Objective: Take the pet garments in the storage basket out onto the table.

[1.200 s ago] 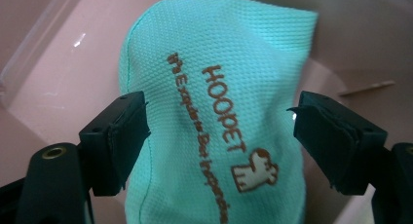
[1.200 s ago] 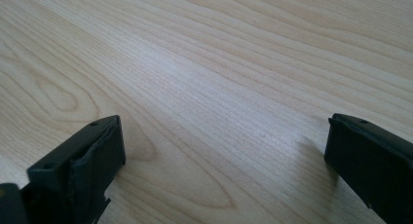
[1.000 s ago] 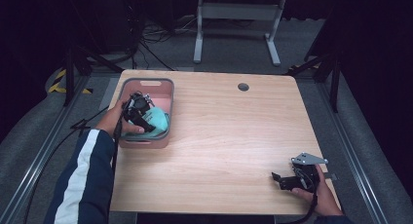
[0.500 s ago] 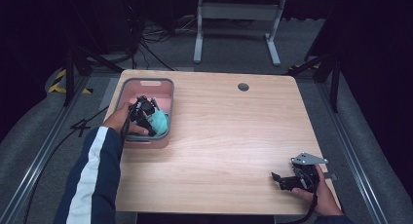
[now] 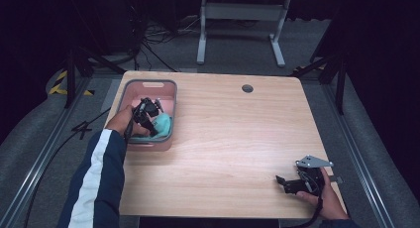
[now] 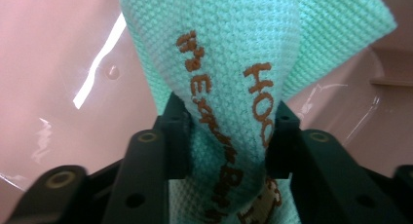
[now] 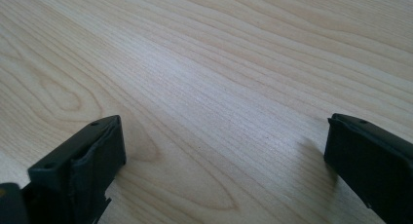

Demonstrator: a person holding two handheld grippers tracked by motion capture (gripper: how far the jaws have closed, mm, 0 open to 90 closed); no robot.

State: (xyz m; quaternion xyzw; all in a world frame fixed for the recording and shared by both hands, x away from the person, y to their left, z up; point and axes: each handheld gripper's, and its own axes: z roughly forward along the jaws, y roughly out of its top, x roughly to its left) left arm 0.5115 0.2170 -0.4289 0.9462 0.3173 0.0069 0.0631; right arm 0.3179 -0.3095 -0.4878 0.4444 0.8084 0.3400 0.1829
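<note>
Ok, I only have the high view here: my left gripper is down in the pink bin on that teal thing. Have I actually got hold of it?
Observer: Yes. In the left gripper view, the left gripper has just been closing its fingers, and they now pinch a fold of the teal cloth between them.
Operator: What sort of cloth?
Observer: It is knitted, with brown lettering stitched in; I cannot read the words in full.
Operator: Anything in the right gripper?
Observer: No. In the right gripper view, the right gripper has its fingers wide apart over the bare wooden table.
</note>
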